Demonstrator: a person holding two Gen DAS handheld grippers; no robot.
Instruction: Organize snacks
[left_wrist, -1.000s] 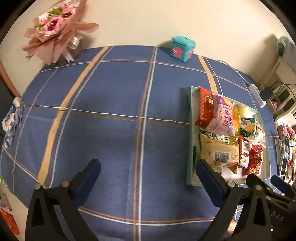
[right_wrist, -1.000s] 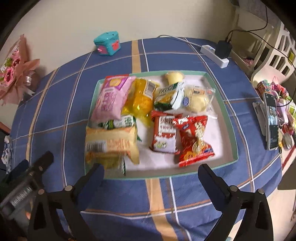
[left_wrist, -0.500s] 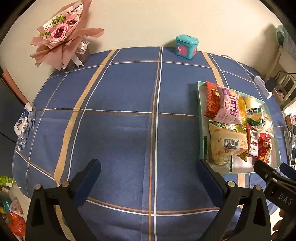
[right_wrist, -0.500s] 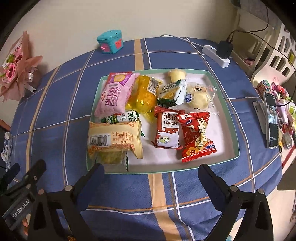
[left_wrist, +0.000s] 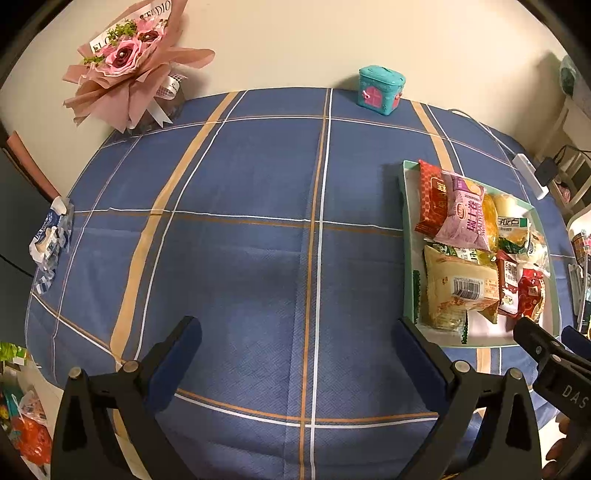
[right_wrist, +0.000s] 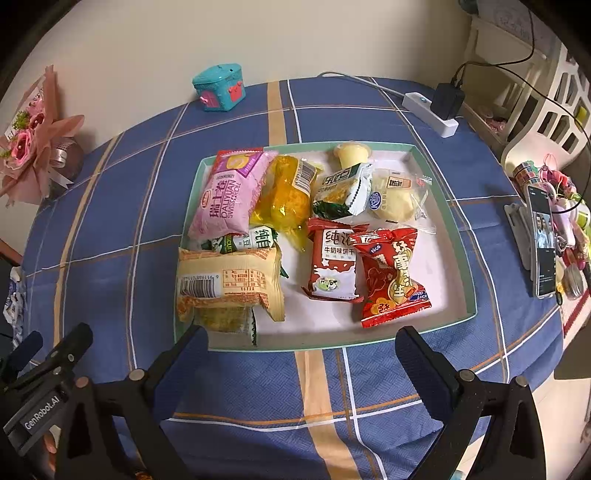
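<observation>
A pink flower bouquet (left_wrist: 129, 62) is leaning against the wall far ahead to the left. A teal toy box (right_wrist: 219, 86) is sitting far ahead by the wall. A white power strip (right_wrist: 430, 112) is lying ahead right, and a phone (right_wrist: 542, 240) is glowing beside clutter at right.

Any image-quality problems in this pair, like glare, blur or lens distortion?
Left wrist view: strong fisheye bowing of the tablecloth lines, dark vignette corners, warm dim light, soft shadow left of the tray. Right wrist view: same curvature, focus sharp, mild glare on the yellow wrapper, print on the pink packet readable.
</observation>
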